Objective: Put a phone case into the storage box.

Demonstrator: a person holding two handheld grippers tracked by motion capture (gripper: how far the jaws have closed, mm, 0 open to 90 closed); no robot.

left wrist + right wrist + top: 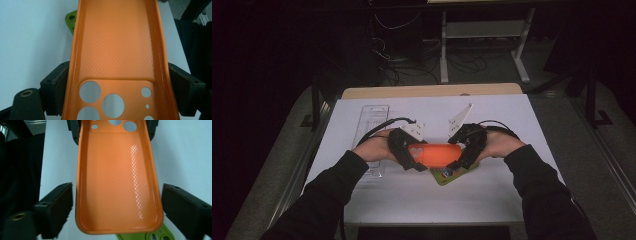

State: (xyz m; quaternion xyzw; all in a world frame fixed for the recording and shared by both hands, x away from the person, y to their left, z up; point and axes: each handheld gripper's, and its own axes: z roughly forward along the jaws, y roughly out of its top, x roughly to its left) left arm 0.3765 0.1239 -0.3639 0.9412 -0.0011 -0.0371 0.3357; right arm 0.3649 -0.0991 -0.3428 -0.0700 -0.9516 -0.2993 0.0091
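We hold an orange phone case (439, 154) between our two grippers, raised just above the white table (492, 200), near its front middle. The left gripper (408, 150) has the end with the round camera holes: in the left gripper view the case (117, 50) runs straight up from between the jaws, and both pads press against its side walls, so this gripper is clamped on it. The right gripper (468, 149) stands at the plain, rounded end. In the right gripper view the case (117, 182) lies between the jaws with its hollow, dimpled inside facing the camera, but a strip of white table shows on each side between pad and wall; the jaws stand spread and do not touch the case. A green case (452, 173) lies flat on the table directly under the orange one, its corner peeking out below the right end (155, 235). A clear plastic tray (374, 120) rests on the table to the left, well apart from the grippers
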